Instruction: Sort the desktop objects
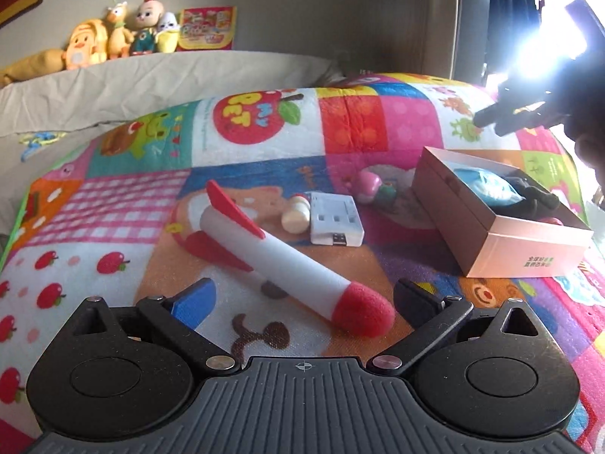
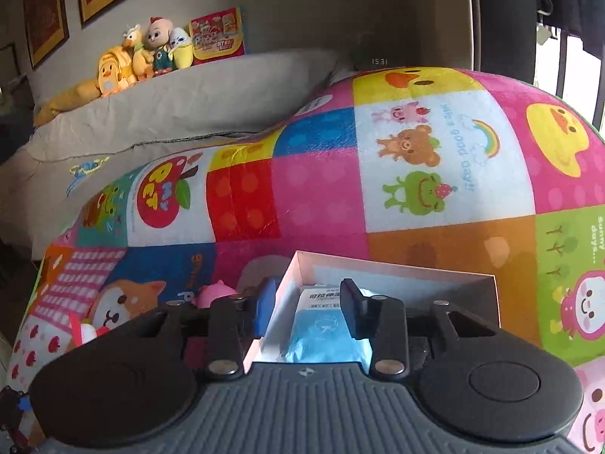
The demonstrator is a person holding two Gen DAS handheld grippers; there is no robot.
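Note:
A white foam rocket [image 1: 287, 257] with red nose and fins lies on the patchwork blanket [image 1: 113, 204]. My left gripper [image 1: 302, 302] is open, its jaws either side of the rocket's red nose, low over the blanket. Behind the rocket lie a small cream bottle [image 1: 297, 215], a white USB hub [image 1: 334, 223] and a pink toy [image 1: 368, 185]. A pink open box [image 1: 503, 234] at right holds a blue packet [image 1: 487, 185] and a black item [image 1: 537, 196]. My right gripper [image 2: 308, 310] is open and empty, above the box [image 2: 435, 270] and its blue packet [image 2: 321, 336].
Plush toys [image 1: 113, 38] and a red toy package [image 1: 206, 28] line the grey ledge at the back. The blanket [image 2: 378, 189] bulges up behind the box. Bright window glare fills the right [image 1: 548, 45]. The other gripper's dark shape [image 1: 522, 109] shows above the box.

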